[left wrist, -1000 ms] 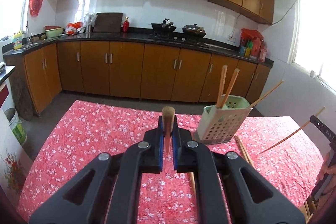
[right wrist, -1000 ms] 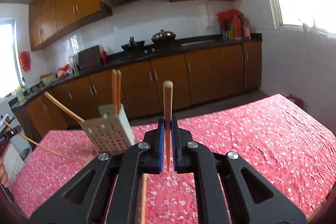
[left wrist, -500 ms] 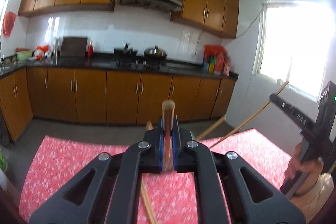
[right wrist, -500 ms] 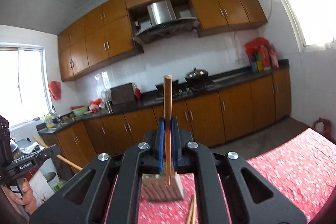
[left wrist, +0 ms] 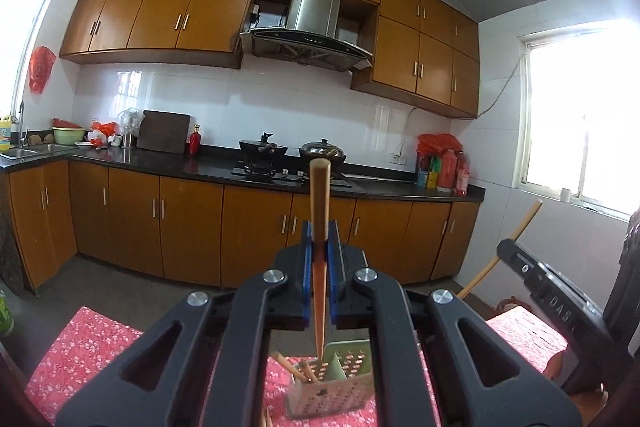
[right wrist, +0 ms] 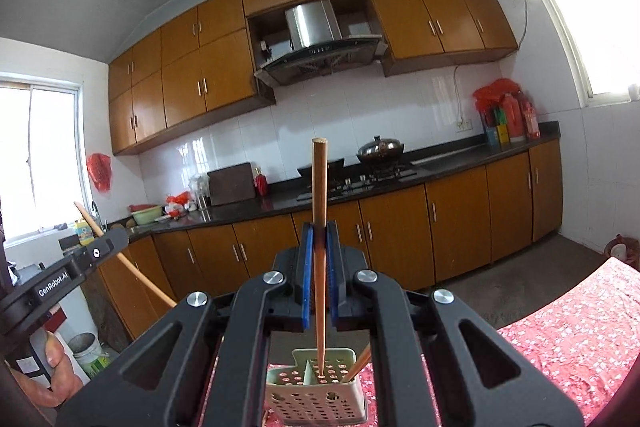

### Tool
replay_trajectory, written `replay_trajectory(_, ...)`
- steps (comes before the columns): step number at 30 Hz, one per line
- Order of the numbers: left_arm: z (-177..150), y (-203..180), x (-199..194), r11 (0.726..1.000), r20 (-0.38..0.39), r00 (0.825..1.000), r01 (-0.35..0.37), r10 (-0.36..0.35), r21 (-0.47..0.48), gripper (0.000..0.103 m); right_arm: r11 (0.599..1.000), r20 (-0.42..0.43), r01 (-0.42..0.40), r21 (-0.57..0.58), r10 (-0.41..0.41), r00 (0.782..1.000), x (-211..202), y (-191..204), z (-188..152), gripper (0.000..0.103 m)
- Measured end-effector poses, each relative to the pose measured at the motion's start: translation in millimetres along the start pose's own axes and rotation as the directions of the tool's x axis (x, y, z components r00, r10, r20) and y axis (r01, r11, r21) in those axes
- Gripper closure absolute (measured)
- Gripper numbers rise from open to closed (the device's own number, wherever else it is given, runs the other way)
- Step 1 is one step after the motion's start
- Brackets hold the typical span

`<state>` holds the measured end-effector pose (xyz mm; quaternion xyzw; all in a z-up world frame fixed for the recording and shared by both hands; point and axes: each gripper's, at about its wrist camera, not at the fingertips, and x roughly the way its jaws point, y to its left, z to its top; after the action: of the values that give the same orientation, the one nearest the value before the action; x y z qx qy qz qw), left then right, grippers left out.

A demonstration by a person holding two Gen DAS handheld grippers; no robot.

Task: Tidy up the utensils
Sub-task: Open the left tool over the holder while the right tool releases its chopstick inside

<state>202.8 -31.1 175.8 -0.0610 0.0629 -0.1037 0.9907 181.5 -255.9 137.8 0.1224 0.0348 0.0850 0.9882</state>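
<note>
The left claw (left wrist: 319, 259) is clamped on a wooden chopstick (left wrist: 320, 223) that stands upright between its blue pads, its thin tip hanging just above the perforated utensil basket (left wrist: 332, 393) below the claw. The right claw (right wrist: 319, 259) likewise grips a second chopstick (right wrist: 320, 227), upright, tip poised over the same basket (right wrist: 316, 393). The basket stands on the counter's red flowered cloth (right wrist: 560, 339) and already holds other chopsticks (left wrist: 306, 373) in one compartment.

Left gripper (left wrist: 319, 259) points about level, jaws clamped together; the right gripper (left wrist: 520, 261) sits at its 3 o'clock. A hand (right wrist: 44, 375) grips the left gripper's handle.
</note>
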Motion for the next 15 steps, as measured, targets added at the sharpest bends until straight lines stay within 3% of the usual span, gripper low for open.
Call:
replay_trajectory(10, -37, 6, 40, 1.0, -0.118, 0.993, -0.01, 0.008, -0.016, 0.095, 1.0, -0.12, 0.006, -0.015, -0.008, 0.993, 24, -2, -28, 0.095)
replay_trajectory(12, -38, 9, 40, 1.0, -0.122, 0.992, -0.015, 0.013, -0.019, 0.09, 1.0, -0.122, 0.009, -0.017, -0.011, 0.992, 22, -1, -26, 0.086)
replay_trajectory(14, -36, 13, 36, 0.999, -0.12, 0.993, -0.025, 0.022, -0.022, 0.083, 1.0, -0.11, 0.01, -0.016, -0.012, 0.994, 17, -1, -21, 0.062)
replay_trajectory(15, -35, 14, 33, 0.999, -0.116, 0.993, -0.03, 0.027, -0.022, 0.082, 1.0, -0.097, 0.013, -0.02, -0.015, 0.995, 12, 0, -18, 0.062)
